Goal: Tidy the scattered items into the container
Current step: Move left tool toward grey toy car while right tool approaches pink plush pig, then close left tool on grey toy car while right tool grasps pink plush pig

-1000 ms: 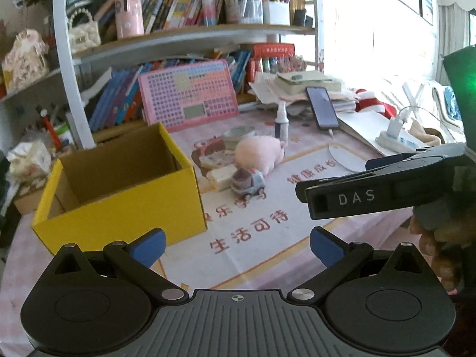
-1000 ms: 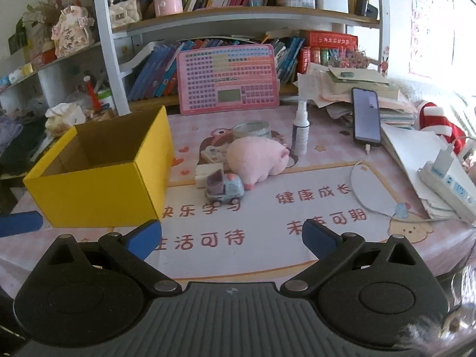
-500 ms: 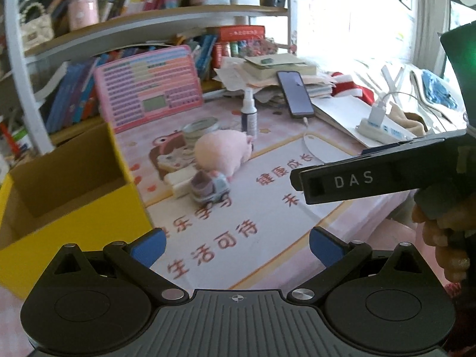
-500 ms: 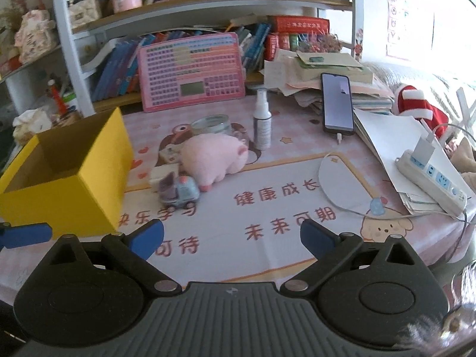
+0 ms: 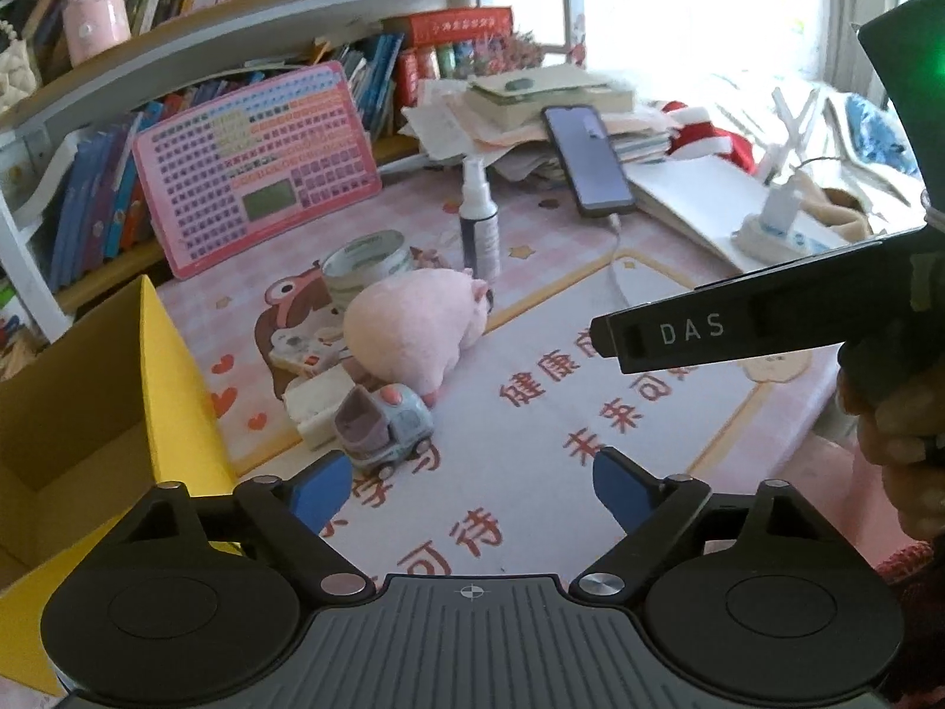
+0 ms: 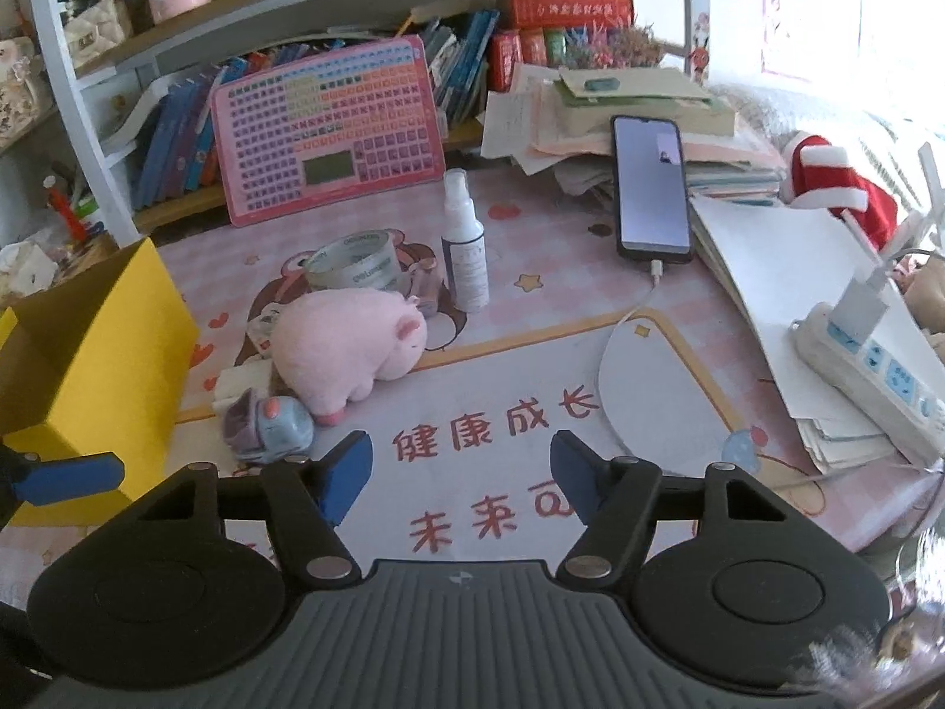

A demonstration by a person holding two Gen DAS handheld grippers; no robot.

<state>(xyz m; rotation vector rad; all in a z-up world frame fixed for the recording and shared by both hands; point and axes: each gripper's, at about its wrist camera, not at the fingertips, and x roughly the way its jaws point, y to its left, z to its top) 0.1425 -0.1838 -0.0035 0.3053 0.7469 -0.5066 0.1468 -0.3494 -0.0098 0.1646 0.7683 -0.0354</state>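
The bench (image 6: 531, 224) is carrying a printed mat (image 6: 502, 431). A yellow box (image 6: 112, 342) is sitting left; a plush pig (image 6: 348, 342), toy truck (image 6: 269, 425), tape roll (image 6: 354, 263) and spray bottle (image 6: 463, 248) are lying centre; a phone (image 6: 649, 189) is leaning on papers far right.

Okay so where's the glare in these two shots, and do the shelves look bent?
Left wrist view: the window area at upper right is blown out white, washing the book stack's edge; the shelf board bows with fisheye curve. Right wrist view: glare whitens the far right edge; the toy truck stays sharp.
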